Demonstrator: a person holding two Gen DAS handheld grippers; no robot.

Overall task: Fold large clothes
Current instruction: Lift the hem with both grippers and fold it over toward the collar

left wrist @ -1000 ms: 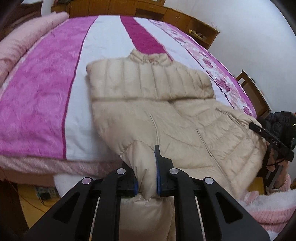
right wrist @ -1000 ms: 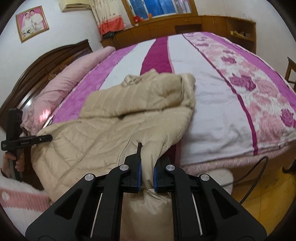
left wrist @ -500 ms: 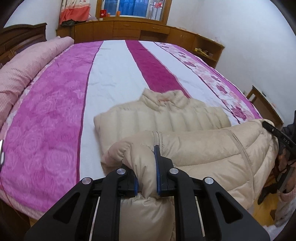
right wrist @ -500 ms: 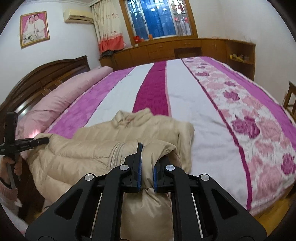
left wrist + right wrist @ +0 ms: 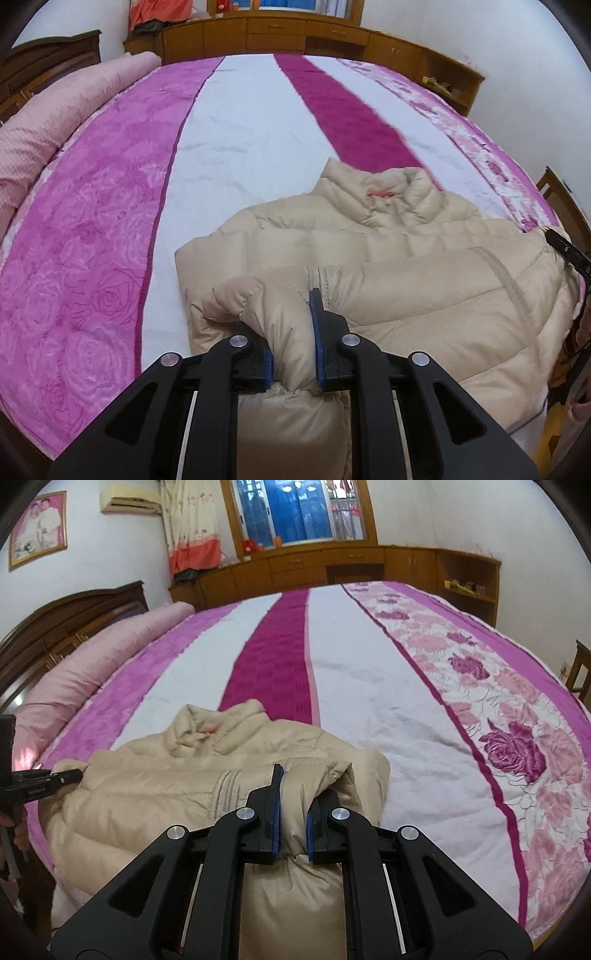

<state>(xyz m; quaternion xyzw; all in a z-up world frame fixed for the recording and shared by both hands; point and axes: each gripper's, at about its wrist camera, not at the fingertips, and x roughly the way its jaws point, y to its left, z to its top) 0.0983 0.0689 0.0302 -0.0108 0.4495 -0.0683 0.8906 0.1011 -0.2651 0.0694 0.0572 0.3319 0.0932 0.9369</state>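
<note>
Beige puffer jacket point(image 5: 388, 266) is laid on the near part of the striped bedspread point(image 5: 240, 122), collar point(image 5: 380, 192) pointing to the far side. Its lower hem is gripped at both corners: left gripper point(image 5: 291, 358) is clamped on a padded bunch at the left corner, right gripper point(image 5: 291, 830) is clamped on the matching bunch at the right corner. In both views the blue pads are pressed into fabric, jaws narrow but kept off full closure by the padding.

Change over the last second: a second ago the hem was hung off the near edge of the bed, most of the jacket's length spread out between hem and collar. Now the hem has been carried up and over toward the far side, so the lower half is doubled onto the upper half. Fold line is formed at the near edge; only the shoulder band and collar are left uncovered beyond the hem. The left jaws have been eased open slightly, fabric still between the pads.

Judged: bottom-to-top fold is nearly complete. What's left is the hem being set down short of the collar, then released. Risk: puffy fill may spring the fold back once the clamps are let go.
</note>
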